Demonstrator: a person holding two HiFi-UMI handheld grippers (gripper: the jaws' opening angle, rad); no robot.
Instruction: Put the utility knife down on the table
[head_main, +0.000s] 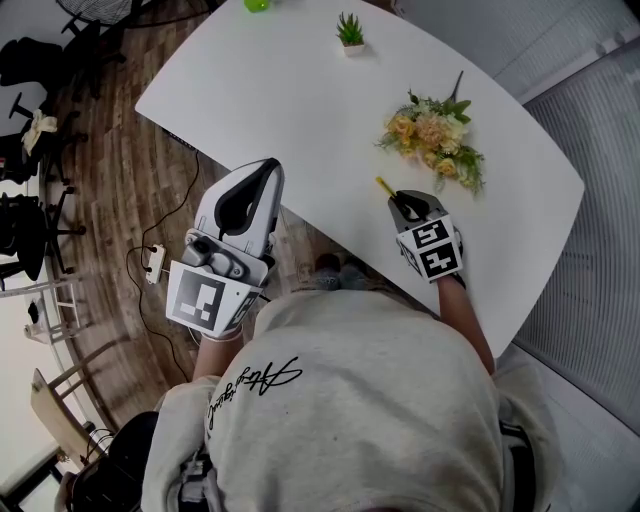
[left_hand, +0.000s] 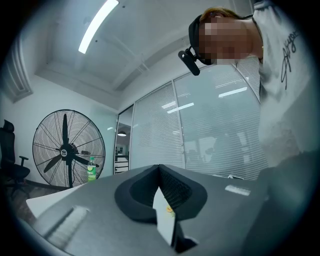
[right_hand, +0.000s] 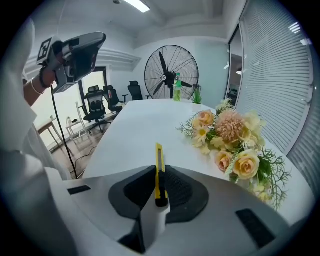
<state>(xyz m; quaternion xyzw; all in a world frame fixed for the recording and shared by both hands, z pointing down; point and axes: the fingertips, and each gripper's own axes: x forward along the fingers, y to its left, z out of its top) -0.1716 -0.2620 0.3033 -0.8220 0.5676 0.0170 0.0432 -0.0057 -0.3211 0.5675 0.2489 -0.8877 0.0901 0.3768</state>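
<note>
The left gripper hangs beyond the near edge of the table, its jaws pressed together with nothing between them. The right gripper tilts down over the tabletop, jaws narrowed on the yellow utility knife, which sticks out ahead of the fingertips. The bouquet lies just beyond them to the right. This looks like the lowering step. Next, the knife should rest on bare tabletop before the jaws release.

Rear of utility knife hidden between jaws
</note>
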